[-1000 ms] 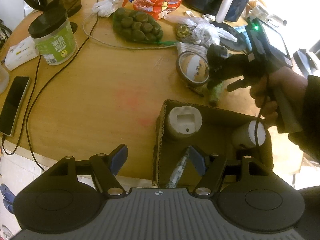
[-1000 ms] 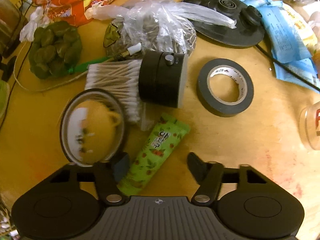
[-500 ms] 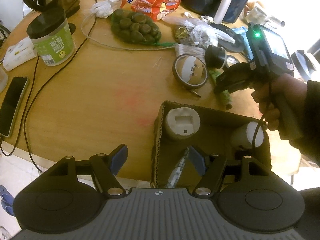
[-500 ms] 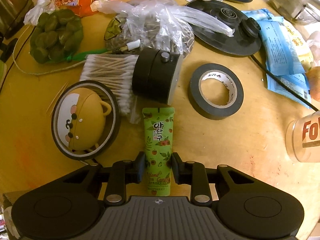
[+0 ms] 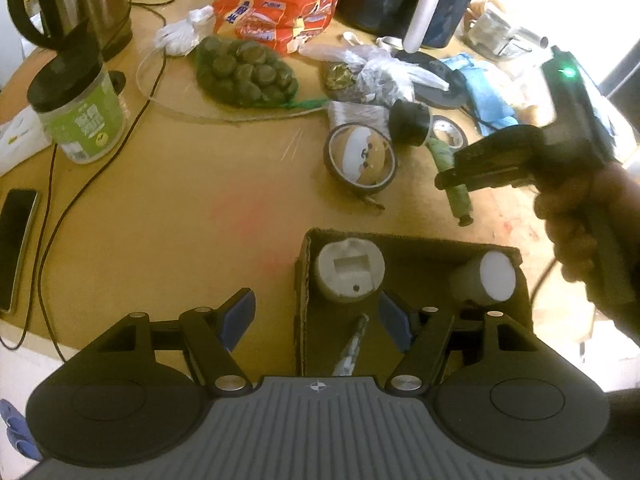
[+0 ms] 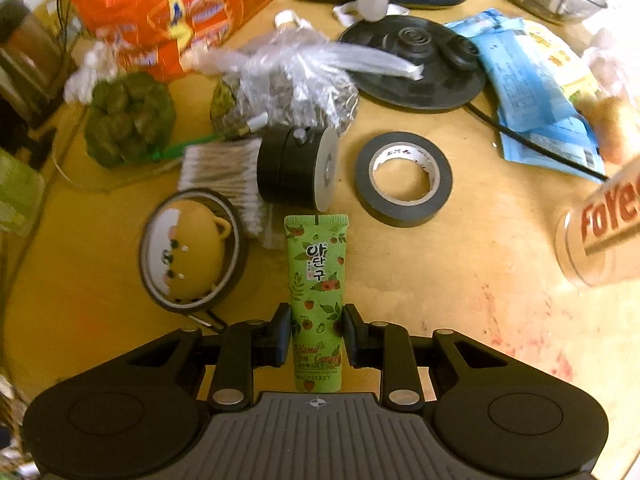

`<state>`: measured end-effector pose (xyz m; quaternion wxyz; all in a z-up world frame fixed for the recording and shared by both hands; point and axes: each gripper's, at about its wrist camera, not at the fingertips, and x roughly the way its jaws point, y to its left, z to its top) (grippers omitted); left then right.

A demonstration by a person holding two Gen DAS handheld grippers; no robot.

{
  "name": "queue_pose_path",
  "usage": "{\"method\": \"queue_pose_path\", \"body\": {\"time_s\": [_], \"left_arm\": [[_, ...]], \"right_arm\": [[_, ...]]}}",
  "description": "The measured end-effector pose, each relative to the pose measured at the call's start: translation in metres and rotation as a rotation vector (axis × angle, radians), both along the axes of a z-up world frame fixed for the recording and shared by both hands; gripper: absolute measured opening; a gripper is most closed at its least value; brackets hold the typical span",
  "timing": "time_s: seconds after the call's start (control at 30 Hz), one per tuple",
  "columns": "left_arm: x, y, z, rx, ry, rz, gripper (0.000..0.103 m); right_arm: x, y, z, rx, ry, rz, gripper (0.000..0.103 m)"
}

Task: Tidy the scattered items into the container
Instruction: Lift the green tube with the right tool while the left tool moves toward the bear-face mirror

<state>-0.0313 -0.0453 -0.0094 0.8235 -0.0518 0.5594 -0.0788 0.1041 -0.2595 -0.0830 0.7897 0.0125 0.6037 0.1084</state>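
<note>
Round wooden table, cluttered along its far edge: orange snack bag, net of green fruit, plastic bag, cotton swabs, black puck, tape roll, round mirror. Right gripper clenched on green hand cream tube, pads on both sides of its lower half. Tube long axis runs along the fingers, crimped flat end pointing away toward the puck, cap end by the gripper body; in the left view the tube hangs cap-down, off the table, just beyond the far wall of the cardboard box. Box sits at the table's near edge. Left gripper released, jaws wide, straddling the box's left wall, pads not pressing it.
</note>
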Motion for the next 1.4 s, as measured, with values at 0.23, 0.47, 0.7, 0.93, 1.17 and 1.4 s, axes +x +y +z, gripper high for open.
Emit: {"method": "queue_pose_path", "body": {"time_s": [0.23, 0.47, 0.7, 0.93, 1.17, 1.4], "left_arm": [[0.020, -0.008, 0.005, 0.016, -0.026, -0.060, 0.068], [0.042, -0.019, 0.007, 0.041, -0.049, -0.124, 0.068], [0.060, -0.029, 0.005, 0.102, -0.084, -0.193, 0.075], [0.074, -0.038, 0.000, 0.108, -0.087, -0.238, 0.077], [0.086, -0.046, -0.007, 0.107, -0.092, -0.271, 0.080], [0.101, -0.055, -0.017, 0.113, -0.115, -0.311, 0.084]], "right_arm": [[-0.014, -0.029, 0.032, 0.116, -0.049, -0.090, 0.029], [-0.028, -0.052, 0.049, 0.159, -0.081, -0.159, 0.029], [-0.048, -0.074, 0.056, 0.193, -0.092, -0.217, 0.029], [-0.071, -0.090, 0.058, 0.209, -0.088, -0.276, 0.029], [-0.088, -0.098, 0.058, 0.209, -0.084, -0.310, 0.030], [-0.094, -0.108, 0.057, 0.216, -0.076, -0.348, 0.030]]}}
